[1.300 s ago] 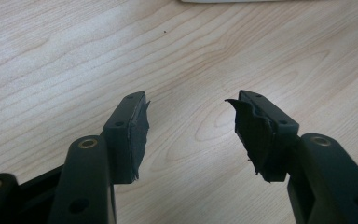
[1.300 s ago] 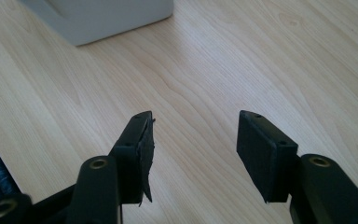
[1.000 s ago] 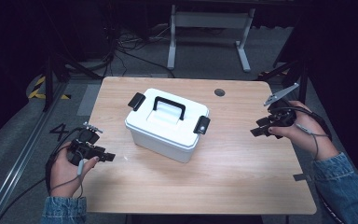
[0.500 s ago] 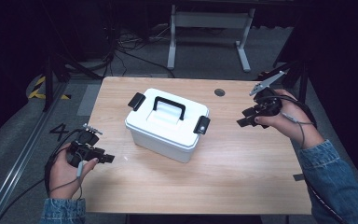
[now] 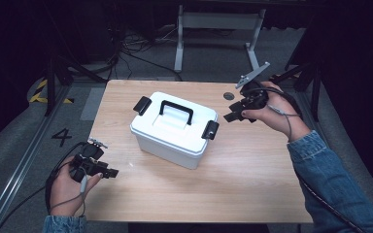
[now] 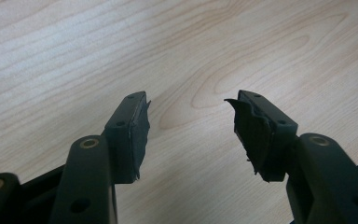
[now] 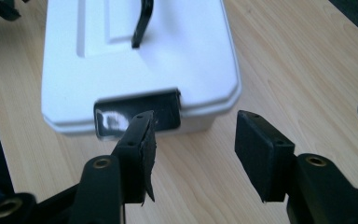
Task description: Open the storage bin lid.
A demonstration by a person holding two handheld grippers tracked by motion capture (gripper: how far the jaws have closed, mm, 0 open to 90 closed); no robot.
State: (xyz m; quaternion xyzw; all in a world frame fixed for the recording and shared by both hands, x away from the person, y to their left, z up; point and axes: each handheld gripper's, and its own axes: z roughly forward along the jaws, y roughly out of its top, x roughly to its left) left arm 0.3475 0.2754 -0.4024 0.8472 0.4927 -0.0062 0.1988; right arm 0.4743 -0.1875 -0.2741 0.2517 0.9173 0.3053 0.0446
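Note:
A white lidded box point(image 5: 175, 131) with a black carry handle point(image 5: 176, 110) stands in the middle of the wooden table point(image 5: 252, 174). Black latches sit at its two ends, one at the far left point(image 5: 142, 105) and one at the right point(image 5: 210, 129). My right gripper point(image 5: 234, 116) hovers open just right of the box. In the right gripper view its open jaws point(image 7: 193, 135) point at the right latch point(image 7: 137, 114), a short gap away. My left gripper point(image 5: 108, 173) is open near the table's left front edge, over bare wood point(image 6: 191, 119), with nothing between its jaws.
A round cable hole point(image 5: 228, 96) lies in the table's far right part, close to my right hand. A metal stand point(image 5: 218, 22) and cables point(image 5: 121, 41) are on the floor beyond the table. The number 4 point(image 5: 60, 137) is marked on the floor at left.
My right gripper has moved left and toward the box's right latch. The left gripper has barely shifted.

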